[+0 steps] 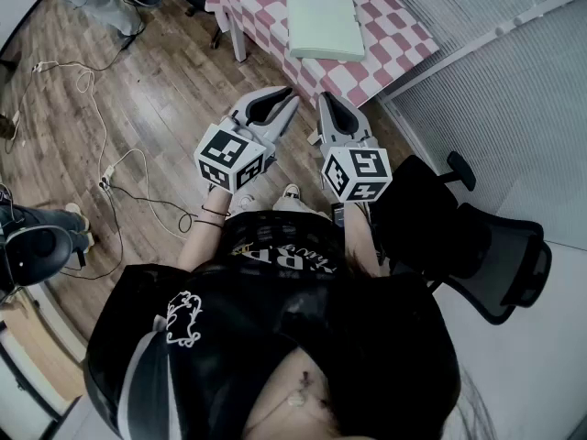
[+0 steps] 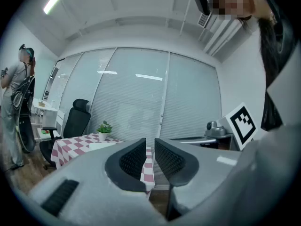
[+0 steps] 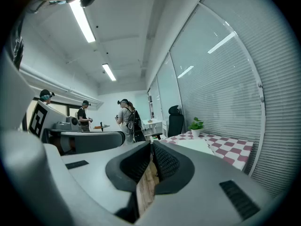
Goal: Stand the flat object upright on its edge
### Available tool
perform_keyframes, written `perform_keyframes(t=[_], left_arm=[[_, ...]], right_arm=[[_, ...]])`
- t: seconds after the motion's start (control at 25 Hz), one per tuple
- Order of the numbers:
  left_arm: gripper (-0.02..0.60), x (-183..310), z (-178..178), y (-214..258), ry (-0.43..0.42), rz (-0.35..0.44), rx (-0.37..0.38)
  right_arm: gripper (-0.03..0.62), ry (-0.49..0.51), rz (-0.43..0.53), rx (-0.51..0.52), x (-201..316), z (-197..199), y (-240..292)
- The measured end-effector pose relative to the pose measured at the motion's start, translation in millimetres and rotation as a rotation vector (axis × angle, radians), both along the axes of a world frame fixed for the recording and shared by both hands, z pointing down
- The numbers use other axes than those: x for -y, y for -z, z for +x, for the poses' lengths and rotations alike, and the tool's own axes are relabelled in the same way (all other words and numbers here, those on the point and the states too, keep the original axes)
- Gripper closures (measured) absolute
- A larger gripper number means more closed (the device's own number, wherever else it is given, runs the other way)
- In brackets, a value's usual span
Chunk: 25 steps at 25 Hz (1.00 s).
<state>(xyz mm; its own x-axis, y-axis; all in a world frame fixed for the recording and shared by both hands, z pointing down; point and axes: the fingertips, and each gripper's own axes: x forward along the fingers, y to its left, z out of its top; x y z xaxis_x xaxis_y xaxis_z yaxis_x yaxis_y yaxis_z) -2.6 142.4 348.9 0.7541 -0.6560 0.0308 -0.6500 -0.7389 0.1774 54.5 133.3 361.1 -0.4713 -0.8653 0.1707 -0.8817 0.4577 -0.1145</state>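
The flat object (image 1: 321, 21) is a pale rectangular slab lying flat on the red-and-white checkered table (image 1: 390, 27) at the top of the head view. It also shows as a pale slab (image 2: 101, 145) in the left gripper view and as a pale slab (image 3: 193, 145) in the right gripper view. Both grippers hang in the air in front of my body, well short of the table. My left gripper (image 1: 289, 97) is shut with nothing between its jaws. My right gripper (image 1: 326, 97) is shut too and holds nothing. The two point side by side toward the table.
A black office chair (image 1: 477, 246) stands close at my right. Cables (image 1: 110, 168) trail over the wooden floor at the left. A small potted plant (image 3: 196, 125) sits on the table by the blind-covered glass wall. Other people (image 3: 127, 119) stand farther off.
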Motion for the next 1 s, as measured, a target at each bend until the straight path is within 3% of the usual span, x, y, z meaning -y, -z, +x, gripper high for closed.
perform_keyframes(t=[0.48, 1.0], left_arm=[[0.52, 8, 8, -8, -0.003, -0.011, 0.029], [0.52, 29, 47, -15, -0.024, -0.02, 0.058]], right_arm=[[0.568, 0.002, -0.01, 0.041, 10, 9, -7], [0.568, -0.009, -0.022, 0.053, 30, 47, -10]])
